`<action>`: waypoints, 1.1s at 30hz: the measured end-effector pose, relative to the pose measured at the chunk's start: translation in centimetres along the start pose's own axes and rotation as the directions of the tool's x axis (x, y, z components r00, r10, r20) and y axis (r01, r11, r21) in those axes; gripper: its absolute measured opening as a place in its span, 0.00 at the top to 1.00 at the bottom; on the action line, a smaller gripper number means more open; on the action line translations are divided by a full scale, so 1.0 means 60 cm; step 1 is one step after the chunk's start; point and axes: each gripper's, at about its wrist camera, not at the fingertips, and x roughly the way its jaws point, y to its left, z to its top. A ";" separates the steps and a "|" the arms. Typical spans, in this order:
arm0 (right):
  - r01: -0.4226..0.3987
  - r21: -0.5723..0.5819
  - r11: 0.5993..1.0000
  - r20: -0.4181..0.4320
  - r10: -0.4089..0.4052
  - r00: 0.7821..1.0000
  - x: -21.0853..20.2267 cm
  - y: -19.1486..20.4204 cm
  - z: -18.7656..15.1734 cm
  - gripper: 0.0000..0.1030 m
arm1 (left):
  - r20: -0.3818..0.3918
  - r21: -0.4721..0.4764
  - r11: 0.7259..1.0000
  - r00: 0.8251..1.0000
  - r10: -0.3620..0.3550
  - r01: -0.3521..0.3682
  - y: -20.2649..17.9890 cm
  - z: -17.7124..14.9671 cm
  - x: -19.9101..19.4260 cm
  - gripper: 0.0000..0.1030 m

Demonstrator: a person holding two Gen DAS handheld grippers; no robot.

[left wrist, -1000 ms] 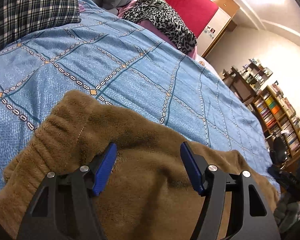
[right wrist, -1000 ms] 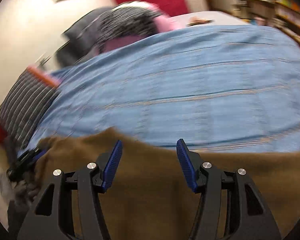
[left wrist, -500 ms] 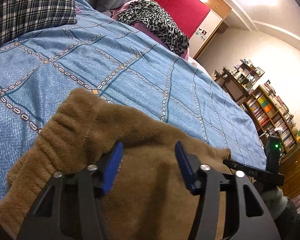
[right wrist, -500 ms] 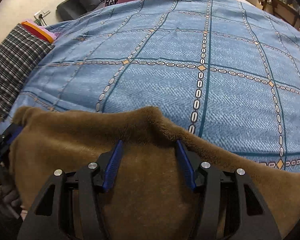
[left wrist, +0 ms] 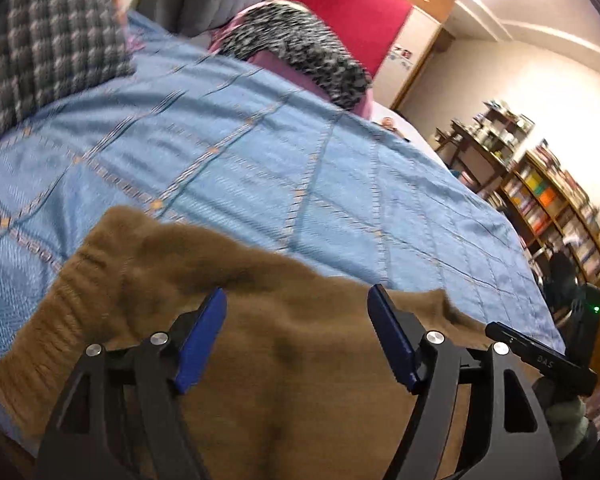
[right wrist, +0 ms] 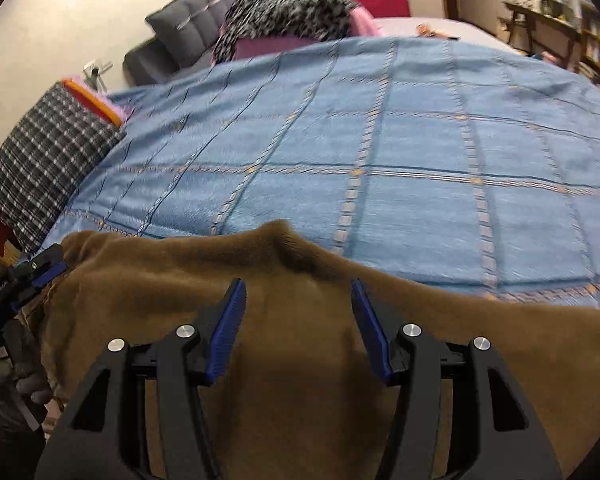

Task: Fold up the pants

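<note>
**Brown pants on the blue bedspread, both grippers over them**

The brown fleece pants [left wrist: 284,360] lie along the near edge of a blue checked bedspread [left wrist: 260,168], ribbed waistband end [left wrist: 56,332] to the left. The left gripper [left wrist: 296,312] and right gripper [right wrist: 298,294] sit over the fabric, fingers spread apart (nothing pinched). A plaid pillow [right wrist: 44,160] and leopard-print throw [right wrist: 284,12] lie beyond.
</note>
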 end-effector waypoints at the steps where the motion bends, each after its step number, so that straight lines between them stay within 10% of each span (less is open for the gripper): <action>1: 0.022 -0.004 1.000 0.018 -0.022 1.000 -0.015 -0.010 -0.008 0.45 | 0.005 0.027 1.000 1.000 -0.010 0.009 -0.023 -0.001 -0.004 0.27; 11: 0.185 0.168 0.968 0.134 -0.208 0.969 -0.159 -0.172 -0.086 0.45 | -0.102 0.225 0.962 0.985 -0.137 0.157 -0.233 -0.057 0.033 0.24; 22: 0.386 0.376 0.842 0.163 -0.470 0.867 -0.282 -0.348 -0.191 0.44 | -0.296 0.426 0.840 0.929 -0.223 0.338 -0.458 -0.170 0.105 0.24; 33: 0.334 0.468 0.818 0.104 -0.426 0.899 -0.248 -0.447 -0.243 0.44 | -0.411 0.508 0.802 0.907 -0.094 0.313 -0.523 -0.267 0.203 0.24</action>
